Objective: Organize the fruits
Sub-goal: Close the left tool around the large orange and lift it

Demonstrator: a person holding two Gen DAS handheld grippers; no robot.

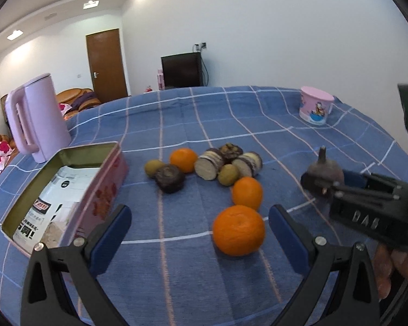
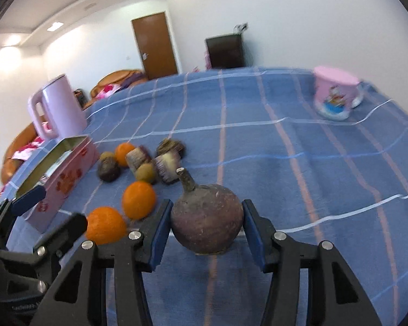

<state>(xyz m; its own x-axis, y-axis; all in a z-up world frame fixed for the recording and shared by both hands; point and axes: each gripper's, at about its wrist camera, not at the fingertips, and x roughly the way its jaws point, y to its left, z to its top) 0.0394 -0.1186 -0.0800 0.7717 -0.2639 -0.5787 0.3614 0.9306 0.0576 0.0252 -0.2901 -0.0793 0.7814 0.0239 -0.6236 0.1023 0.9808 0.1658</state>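
A round dark purple fruit (image 2: 206, 222) with a short stem stands on the blue checked cloth. My right gripper (image 2: 206, 217) has a blue pad against each side of it; the left wrist view shows that gripper (image 1: 321, 179) at the right, around the same fruit (image 1: 325, 168). My left gripper (image 1: 200, 213) is open. A large orange (image 1: 238, 230) lies between its fingers, nearer the right one, untouched. Beyond lie two more oranges (image 1: 247, 193), two kiwis (image 1: 228, 174), dark round fruits (image 1: 170, 180) and cut pale-faced pieces (image 1: 209, 164). An open pink tin (image 1: 89, 149) stands at the left.
A lilac kettle (image 1: 38, 119) stands behind the tin at the table's left edge. A pink cartoon cup (image 1: 315, 106) sits upside down at the far right. A person's hand (image 1: 383, 269) holds the right gripper. Sofas, a door and a dark cabinet lie beyond the table.
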